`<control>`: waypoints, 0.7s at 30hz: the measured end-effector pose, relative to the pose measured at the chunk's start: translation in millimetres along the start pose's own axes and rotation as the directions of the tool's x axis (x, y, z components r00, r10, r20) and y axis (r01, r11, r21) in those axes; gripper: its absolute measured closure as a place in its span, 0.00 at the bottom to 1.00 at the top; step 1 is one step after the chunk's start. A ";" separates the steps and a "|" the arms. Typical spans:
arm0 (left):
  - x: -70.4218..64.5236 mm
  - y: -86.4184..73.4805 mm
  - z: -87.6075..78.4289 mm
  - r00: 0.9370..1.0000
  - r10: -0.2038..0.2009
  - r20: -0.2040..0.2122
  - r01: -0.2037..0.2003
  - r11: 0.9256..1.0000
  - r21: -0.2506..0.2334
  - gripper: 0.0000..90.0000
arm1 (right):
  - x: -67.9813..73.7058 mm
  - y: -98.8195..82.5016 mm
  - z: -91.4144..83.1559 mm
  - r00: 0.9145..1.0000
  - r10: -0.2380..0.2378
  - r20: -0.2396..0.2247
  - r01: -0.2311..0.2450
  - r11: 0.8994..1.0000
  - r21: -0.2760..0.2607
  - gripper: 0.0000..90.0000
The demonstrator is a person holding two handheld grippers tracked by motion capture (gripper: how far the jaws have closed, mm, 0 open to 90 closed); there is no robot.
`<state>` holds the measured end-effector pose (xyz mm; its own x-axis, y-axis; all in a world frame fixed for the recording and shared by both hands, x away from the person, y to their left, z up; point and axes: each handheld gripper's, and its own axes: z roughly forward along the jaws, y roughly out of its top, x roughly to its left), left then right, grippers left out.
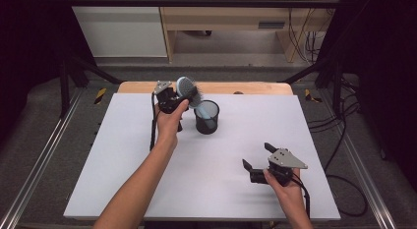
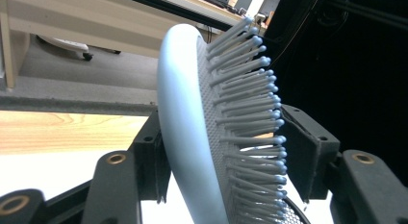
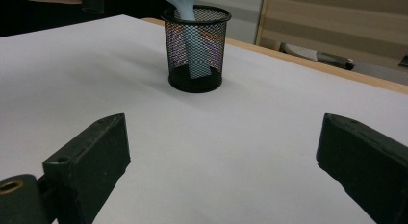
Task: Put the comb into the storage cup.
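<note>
On the white desk (image 1: 123, 180), near its far edge, we see the black mesh cup (image 1: 207, 117) holding the pale blue hairbrush (image 1: 188, 89) handle-down. Our left gripper (image 1: 183, 98) brackets the brush head, pads not visibly pressing; our right gripper (image 1: 255, 157) rests near the right front corner, jaws wide apart.

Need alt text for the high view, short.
A person's left claw holds the head of a pale blue hairbrush, its handle down in a black mesh cup on a white table. The right claw rests open near the front.
</note>
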<state>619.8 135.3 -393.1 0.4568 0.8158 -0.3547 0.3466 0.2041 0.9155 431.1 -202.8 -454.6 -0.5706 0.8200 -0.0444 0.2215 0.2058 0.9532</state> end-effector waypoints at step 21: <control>-4.0 2.2 -5.5 0.998 0.058 -0.031 -0.057 0.998 0.007 0.20 | 1.1 0.7 0.0 1.000 0.002 -0.002 -0.002 1.000 0.000 0.05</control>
<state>614.2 135.5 -388.7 0.4504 0.8425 -0.2954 0.3259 0.1530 0.9330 430.6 -201.7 -453.9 -0.5715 0.8195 -0.0420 0.2227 0.2041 0.9533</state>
